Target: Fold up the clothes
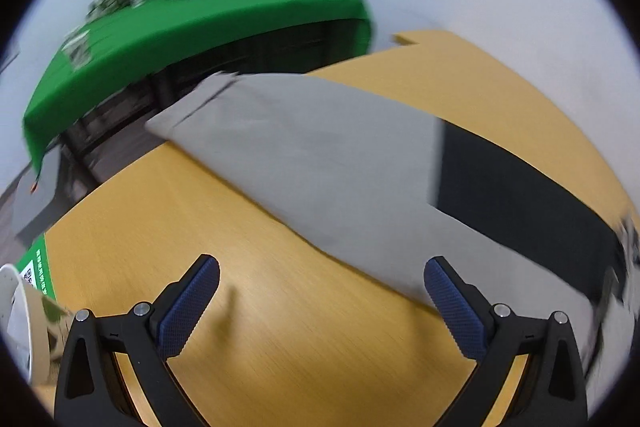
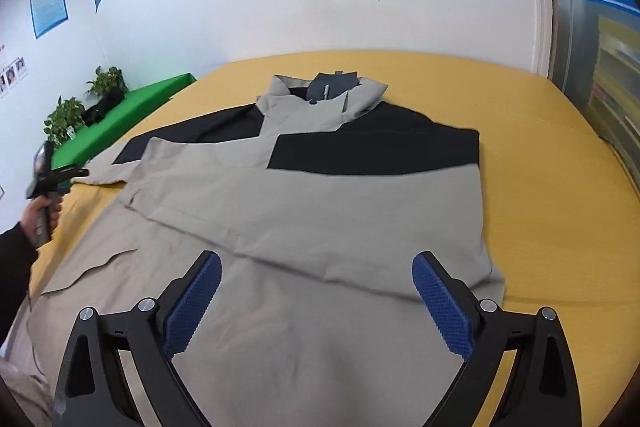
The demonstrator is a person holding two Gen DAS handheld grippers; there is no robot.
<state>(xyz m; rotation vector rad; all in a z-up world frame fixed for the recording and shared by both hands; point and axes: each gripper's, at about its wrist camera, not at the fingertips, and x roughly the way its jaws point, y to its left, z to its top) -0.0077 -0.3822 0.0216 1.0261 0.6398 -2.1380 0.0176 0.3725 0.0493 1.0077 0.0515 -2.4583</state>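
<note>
Worktop point(image 2: 560, 187): yellow, carrying your grey-and-black jacket point(image 2: 320, 195), spread flat, one sleeve point(image 1: 304, 147) laid across.

Step, as judged: sleeve folding; next, grip that sleeve's cuff.

Right tool point(image 2: 316, 291): jaws wide, empty, low over the hem.

Left tool point(image 1: 322, 291): wide, empty, tilted beside the sleeve.

Matt cloth jacket lying on smooth wood-grain tabletop

The jacket point(image 2: 320, 195) is showing a matt woven cloth in grey and black panels, lightly creased. The table point(image 1: 280, 327) is presenting a smooth, low-sheen wood-grain laminate. The right gripper point(image 2: 316, 299) and left gripper point(image 1: 322, 303) are displaying matt black plastic frames, knurled blue pads point(image 2: 192, 307) and bright metal rivets.
</note>
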